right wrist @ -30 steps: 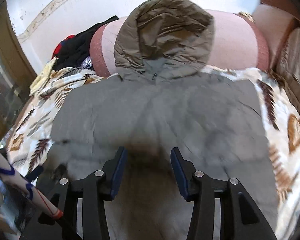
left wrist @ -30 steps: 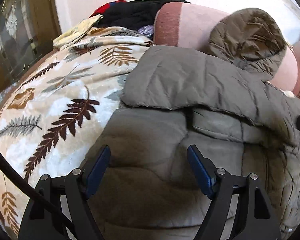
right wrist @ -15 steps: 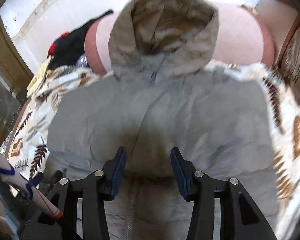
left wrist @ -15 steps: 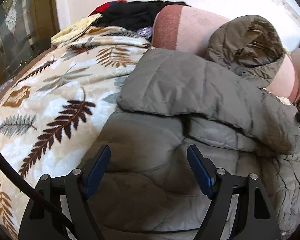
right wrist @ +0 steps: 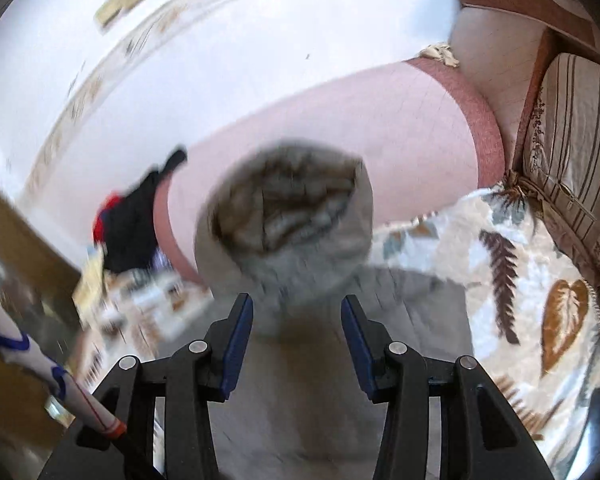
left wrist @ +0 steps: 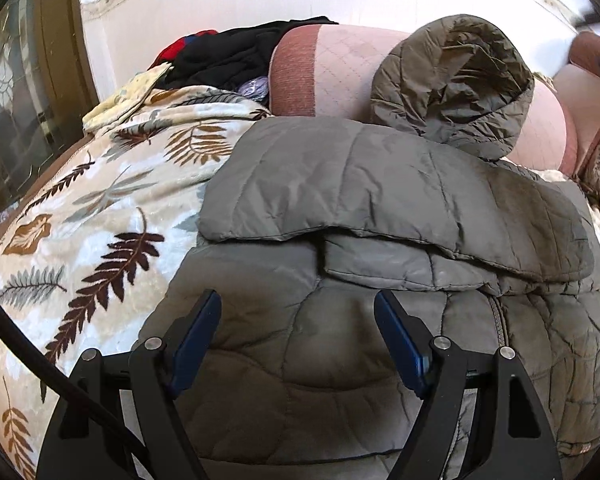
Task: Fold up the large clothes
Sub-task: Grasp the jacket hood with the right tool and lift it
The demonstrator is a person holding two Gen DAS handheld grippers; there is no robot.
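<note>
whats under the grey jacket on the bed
The grey puffer jacket lies on a leaf-print blanket, which shows around its edges. Its hood rests against a pink bolster. Whatever lies beneath the jacket's middle is covered.

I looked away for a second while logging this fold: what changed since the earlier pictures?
The right gripper moved forward toward the hood, its view now blurred; its fingers stay open and empty. The left gripper barely shifted, open over the jacket. The sleeves stay folded across; the blanket is unchanged.
</note>
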